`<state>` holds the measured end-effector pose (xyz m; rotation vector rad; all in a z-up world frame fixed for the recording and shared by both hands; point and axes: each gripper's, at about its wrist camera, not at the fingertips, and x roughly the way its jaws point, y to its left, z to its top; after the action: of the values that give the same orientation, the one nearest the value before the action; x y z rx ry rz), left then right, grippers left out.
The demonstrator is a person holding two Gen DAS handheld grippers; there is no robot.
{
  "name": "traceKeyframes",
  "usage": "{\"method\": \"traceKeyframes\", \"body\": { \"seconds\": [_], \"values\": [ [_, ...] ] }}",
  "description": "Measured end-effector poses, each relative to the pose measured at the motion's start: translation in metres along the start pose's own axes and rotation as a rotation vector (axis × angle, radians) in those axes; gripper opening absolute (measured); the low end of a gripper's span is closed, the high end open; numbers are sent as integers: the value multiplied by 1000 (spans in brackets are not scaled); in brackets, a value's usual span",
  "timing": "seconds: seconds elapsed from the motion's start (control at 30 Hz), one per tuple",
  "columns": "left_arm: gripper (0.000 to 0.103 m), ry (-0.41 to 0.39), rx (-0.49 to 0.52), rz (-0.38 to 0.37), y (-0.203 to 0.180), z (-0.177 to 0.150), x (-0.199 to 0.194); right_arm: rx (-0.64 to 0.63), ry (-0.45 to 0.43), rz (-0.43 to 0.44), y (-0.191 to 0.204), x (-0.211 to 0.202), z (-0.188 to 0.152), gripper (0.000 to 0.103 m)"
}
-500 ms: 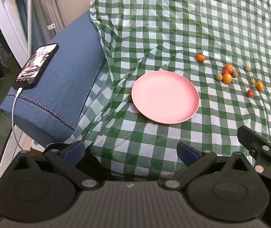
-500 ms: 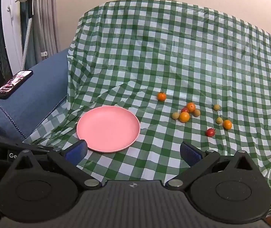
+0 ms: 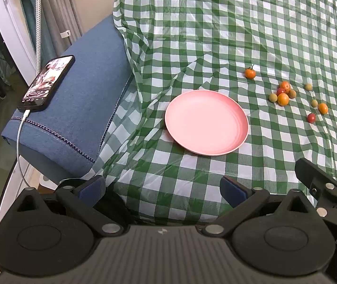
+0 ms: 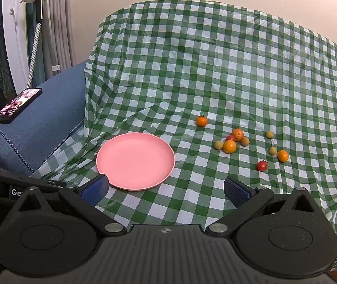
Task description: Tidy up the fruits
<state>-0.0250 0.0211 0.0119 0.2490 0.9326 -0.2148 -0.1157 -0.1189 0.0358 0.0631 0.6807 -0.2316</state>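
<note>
Your left tool (image 3: 162, 190) and right tool (image 4: 166, 189) both spread wide and empty, pink plate (image 4: 135, 161) bare on the checkered cloth (image 4: 203, 71), small fruits (image 4: 229, 146) scattered toward its right edge

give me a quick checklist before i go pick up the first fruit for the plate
1. Plate bare, ready for fruit: ok.
2. Right tool open, holding nothing: ok.
3. Left tool open, holding nothing: ok.
4. Fruits in view on the cloth, right of the plate: ok.
5. Lone red fruit apart from its neighbours, easy first pick: ok.
6. Cloth flat under the fruits: not ok, it is wrinkled.
</note>
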Motion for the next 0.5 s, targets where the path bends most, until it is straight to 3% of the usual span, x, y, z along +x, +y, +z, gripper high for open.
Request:
{"method": "traceKeyframes", "body": {
  "seconds": [0.5],
  "values": [
    [103,-2,1,2,2,0,0,3,2,1,-1,0,1,102]
  ]
}}
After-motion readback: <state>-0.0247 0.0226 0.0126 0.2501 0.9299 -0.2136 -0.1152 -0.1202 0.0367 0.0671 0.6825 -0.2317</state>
